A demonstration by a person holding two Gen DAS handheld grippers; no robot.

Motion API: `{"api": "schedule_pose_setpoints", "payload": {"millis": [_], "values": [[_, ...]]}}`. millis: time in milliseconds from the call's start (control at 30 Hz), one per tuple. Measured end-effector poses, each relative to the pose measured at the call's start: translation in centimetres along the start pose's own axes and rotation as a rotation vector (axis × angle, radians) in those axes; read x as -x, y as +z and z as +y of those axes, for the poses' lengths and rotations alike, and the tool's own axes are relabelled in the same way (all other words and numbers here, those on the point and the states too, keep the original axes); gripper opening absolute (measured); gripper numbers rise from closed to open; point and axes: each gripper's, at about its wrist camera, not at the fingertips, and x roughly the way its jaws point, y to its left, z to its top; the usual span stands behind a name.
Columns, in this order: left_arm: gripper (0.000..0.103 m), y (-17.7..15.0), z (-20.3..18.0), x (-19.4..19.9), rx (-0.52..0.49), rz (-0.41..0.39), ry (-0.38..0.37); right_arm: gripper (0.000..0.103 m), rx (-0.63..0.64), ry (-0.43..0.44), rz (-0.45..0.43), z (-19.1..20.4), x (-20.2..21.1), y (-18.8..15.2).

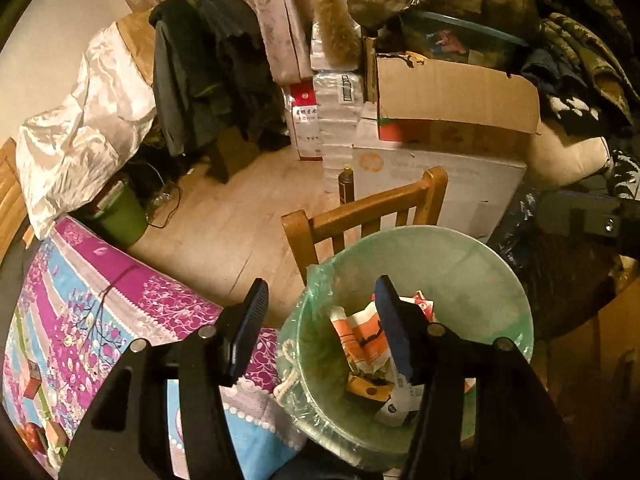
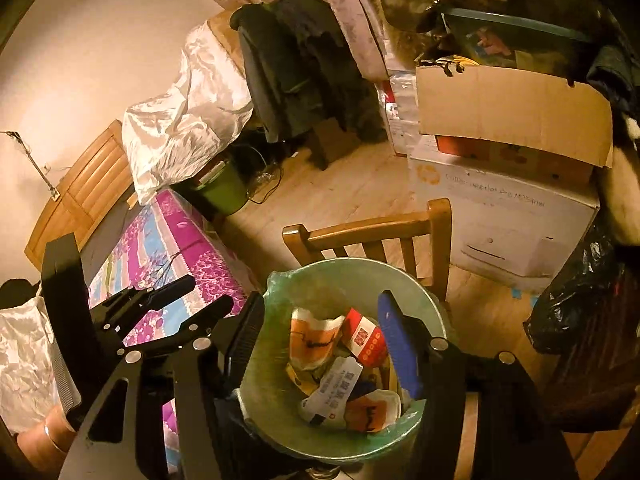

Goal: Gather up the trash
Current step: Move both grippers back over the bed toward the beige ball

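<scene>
Cluttered room, bin (image 2: 352, 280) at 6 o'clock w/ wrappers (image 2: 344, 368) piled inside. Both my tongs, left gripper (image 1: 324, 320) & right gripper (image 2: 320, 340), stand apart, empty. Risk: jaw snags liner (image 1: 320, 276), tips bin.

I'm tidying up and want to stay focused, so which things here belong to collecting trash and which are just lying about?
Job:
- bin with green liner
- wrappers inside it
- left gripper, open, empty
- right gripper, open, empty

Lying about:
- chair
- boxes
- tablecloth
- clothes
- green bucket
</scene>
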Motion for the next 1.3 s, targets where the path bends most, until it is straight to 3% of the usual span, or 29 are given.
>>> {"api": "schedule_pose_setpoints", "payload": {"millis": [267, 400, 567, 767, 933, 1300], "values": [[0.054, 0.0, 0.5, 1.4, -0.007, -0.054, 0.078, 0.061, 0.018, -0.016, -0.035, 0.9, 0.5, 0.0], [0.054, -1.1, 2.2, 3.4, 0.047, -0.114, 0.201, 0.061, 0.036, -0.017, -0.126, 2.2, 1.6, -0.1], [0.067, -5.2, 6.9, 6.8, 0.192, -0.170, 0.380, 0.061, 0.107, -0.048, -0.253, 6.2, 1.7, -2.0], [0.071, -11.7, 13.6, 9.7, 0.364, -0.101, 0.557, 0.061, 0.207, 0.008, -0.293, 12.9, 0.1, -5.2], [0.074, -17.9, 19.0, 12.7, 0.505, -0.039, 0.666, 0.063, 0.363, 0.072, -0.218, 20.1, -2.3, -8.2], [0.076, -32.8, 27.0, 17.5, 0.856, 0.148, 0.786, 0.069, 0.641, 0.207, -0.071, 33.8, -6.9, -14.5]]}}
